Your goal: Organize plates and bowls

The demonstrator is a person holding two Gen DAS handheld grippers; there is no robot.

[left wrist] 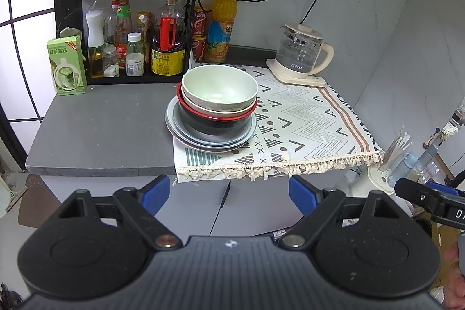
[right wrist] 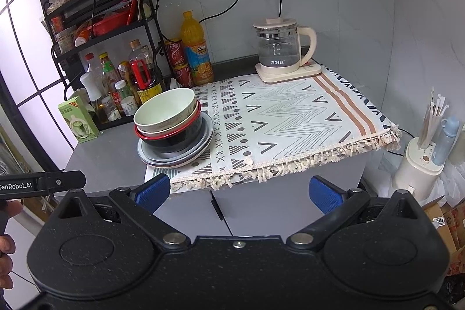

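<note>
A stack of dishes stands on the counter at the left edge of a patterned cloth [left wrist: 305,124]. On top is a pale green bowl [left wrist: 220,87], nested in a beige bowl, then a black bowl with a red rim [left wrist: 215,122], then grey plates [left wrist: 209,140]. The stack also shows in the right wrist view, with the green bowl [right wrist: 164,109] on top and the grey plates [right wrist: 177,157] at the bottom. My left gripper [left wrist: 229,195] is open and empty, in front of and below the counter edge. My right gripper [right wrist: 239,192] is open and empty, also short of the counter.
A black rack of bottles [left wrist: 130,42] stands at the back left, with a green carton [left wrist: 66,66] beside it. An orange juice bottle [left wrist: 221,25] and cans stand behind the stack. A glass kettle [left wrist: 302,51] sits at the cloth's back right. A white appliance with straws [right wrist: 418,164] stands to the right.
</note>
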